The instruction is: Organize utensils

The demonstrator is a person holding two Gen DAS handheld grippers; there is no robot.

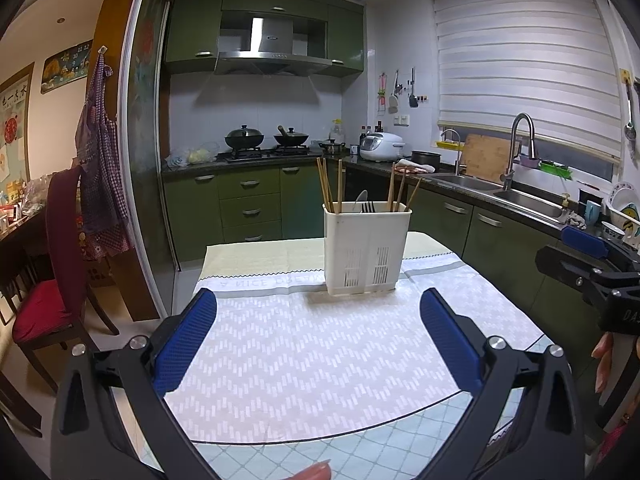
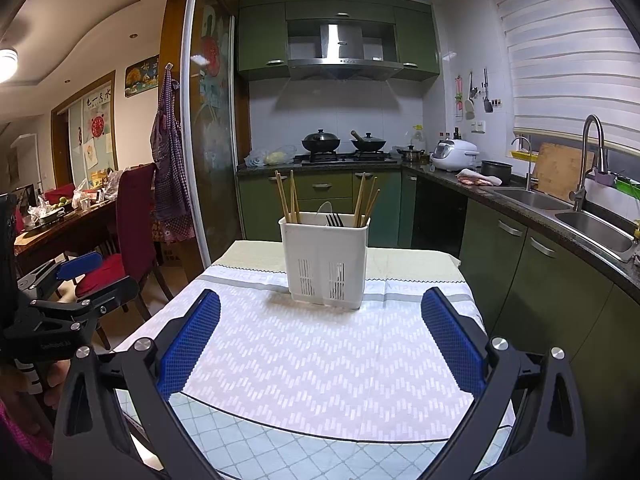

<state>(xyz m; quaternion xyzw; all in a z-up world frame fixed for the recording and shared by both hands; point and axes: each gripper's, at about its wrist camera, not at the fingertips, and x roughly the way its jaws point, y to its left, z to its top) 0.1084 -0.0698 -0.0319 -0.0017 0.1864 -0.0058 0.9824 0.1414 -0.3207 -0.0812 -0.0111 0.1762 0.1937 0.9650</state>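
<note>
Pretty much the whole near half of the cloth-covered worktop (image 1: 304,344) is bare. The only thing in the way is the white slotted plastic utensil caddy (image 1: 366,250) standing upright mid-cloth, its wooden chopsticks (image 1: 325,184) poking out above the rim. Room on both sides of it.

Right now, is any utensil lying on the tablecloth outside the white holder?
No, the chopsticks and fork stand inside the white holder.

We see bright, sharp indoor pictures; a ceiling lamp (image 2: 6,65) glares at left, and fisheye edges bend into dark corners.
</note>
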